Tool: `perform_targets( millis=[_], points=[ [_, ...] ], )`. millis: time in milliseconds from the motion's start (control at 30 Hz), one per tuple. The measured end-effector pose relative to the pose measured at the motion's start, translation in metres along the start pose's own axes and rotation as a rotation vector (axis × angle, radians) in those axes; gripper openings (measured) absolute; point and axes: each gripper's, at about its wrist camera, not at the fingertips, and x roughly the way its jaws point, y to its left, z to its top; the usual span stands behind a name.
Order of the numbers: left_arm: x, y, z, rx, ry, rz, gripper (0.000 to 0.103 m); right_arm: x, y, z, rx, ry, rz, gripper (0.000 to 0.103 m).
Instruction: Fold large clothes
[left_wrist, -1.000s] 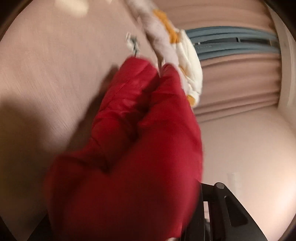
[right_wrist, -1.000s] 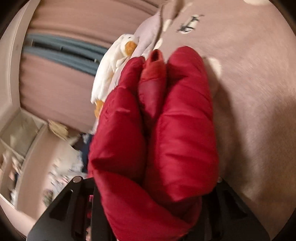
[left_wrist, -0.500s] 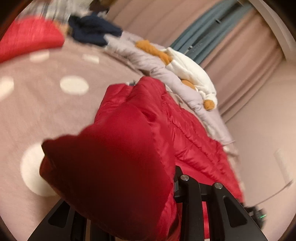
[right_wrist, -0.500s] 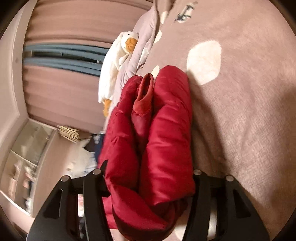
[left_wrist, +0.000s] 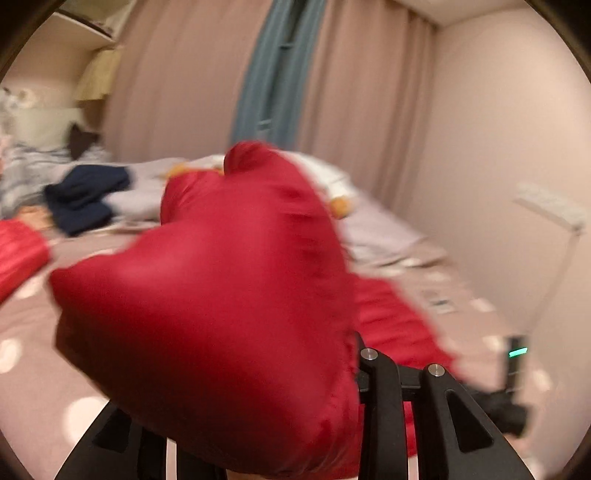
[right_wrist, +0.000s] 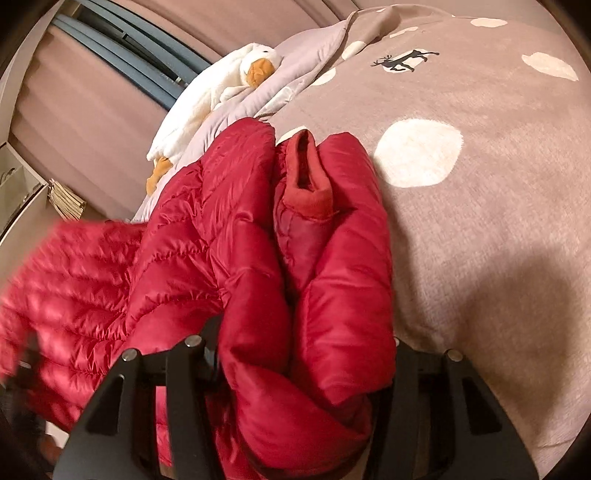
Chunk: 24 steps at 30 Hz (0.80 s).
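The red puffer jacket (right_wrist: 229, 258) lies on a spotted bedspread (right_wrist: 498, 221) and is gripped at two places. In the right wrist view the right gripper (right_wrist: 299, 369) has a thick bundle of padded fabric bunched between its jaws at lower centre, with the sleeve cuff (right_wrist: 306, 177) pointing away toward the upper middle of the frame. That gripper's jaws have just been widening, though the bundle fills the gap and seems pinched from both sides. The jacket's long axis runs from this bundle out to the lower left of the frame, where the quilted body blurs. In the left wrist view the left gripper (left_wrist: 258, 424) has a raised fold of the same jacket clamped in the centre of the frame; its jaws have just eased apart a little with the cloth between them. The rest of the jacket trails to the lower right there. My reading is that the left hand, carrying the free end, is the one placed to bring its fold over toward the right hand's bundle.
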Motion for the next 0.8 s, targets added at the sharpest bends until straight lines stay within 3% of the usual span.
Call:
perform_targets(
  millis=[33,100,167,233,300,367,433,600,800],
  points=[
    [0.001,-0.007,0.003,-0.006,-0.005,-0.072,0.040,0.000,-0.001,0.000,-0.002,0.003,0.005,0.052],
    [0.013,-0.019,0.002,-0.001,0.029,-0.232,0.063,-0.007,-0.002,-0.004,-0.007,0.006,0.008,0.054],
    [0.028,-0.029,-0.005,0.009,0.100,-0.295,0.084,-0.016,-0.004,0.000,-0.007,0.007,-0.006,0.066],
    [0.042,-0.038,-0.011,0.020,0.144,-0.270,0.090,-0.029,-0.004,0.009,-0.023,-0.042,-0.068,0.091],
    [0.051,-0.045,-0.015,0.038,0.143,-0.230,0.091,-0.054,-0.004,0.016,-0.067,-0.167,-0.191,0.103],
    [0.060,-0.047,-0.019,0.019,0.157,-0.212,0.096,-0.077,-0.007,0.022,-0.094,-0.256,-0.275,0.103],
    [0.073,-0.049,-0.024,-0.003,0.194,-0.201,0.099,-0.100,-0.013,0.032,-0.096,-0.298,-0.300,0.103],
    [0.103,-0.061,-0.048,0.080,0.257,-0.139,0.101,-0.145,-0.013,0.041,-0.135,-0.351,-0.364,0.102],
    [0.137,-0.074,-0.073,0.205,0.287,-0.076,0.101,-0.184,0.007,0.036,-0.188,-0.391,-0.336,0.102]
  ],
)
